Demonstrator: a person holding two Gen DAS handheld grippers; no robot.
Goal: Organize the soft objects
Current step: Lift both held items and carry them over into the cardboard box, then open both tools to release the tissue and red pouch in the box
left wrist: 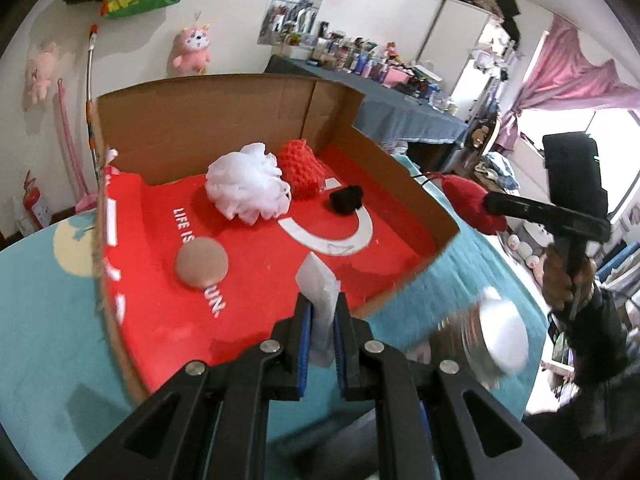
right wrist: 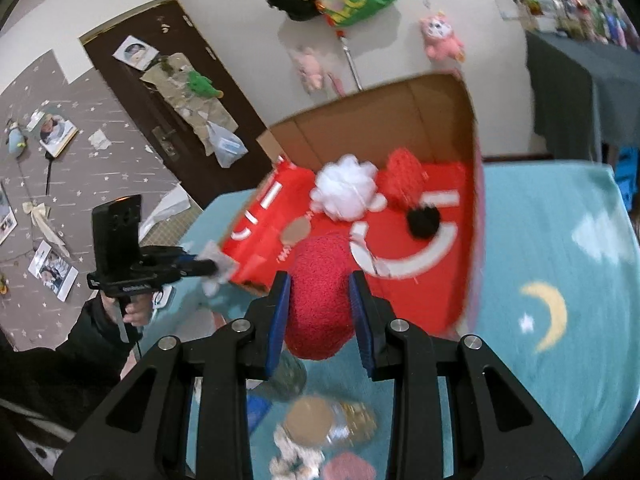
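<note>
The left claw (left wrist: 323, 320) fills the lower middle of its own view, its 2 blue-padded fingers (left wrist: 305, 344) pinched tight on a thin white sheet (left wrist: 320, 292). In the right wrist view it shows at the left, gripped by a hand (right wrist: 134, 312) in a dark sleeve. The right claw (right wrist: 320, 308) sits at lower centre of its view, pads clamped on a red plush piece (right wrist: 320, 300). At the right edge of the left view, the other hand (left wrist: 564, 280) grips its handle.

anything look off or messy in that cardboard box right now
Nothing looks spilled or damaged. The open cardboard box is lined with a red printed cloth that lies rumpled and drapes over its left wall.
</note>
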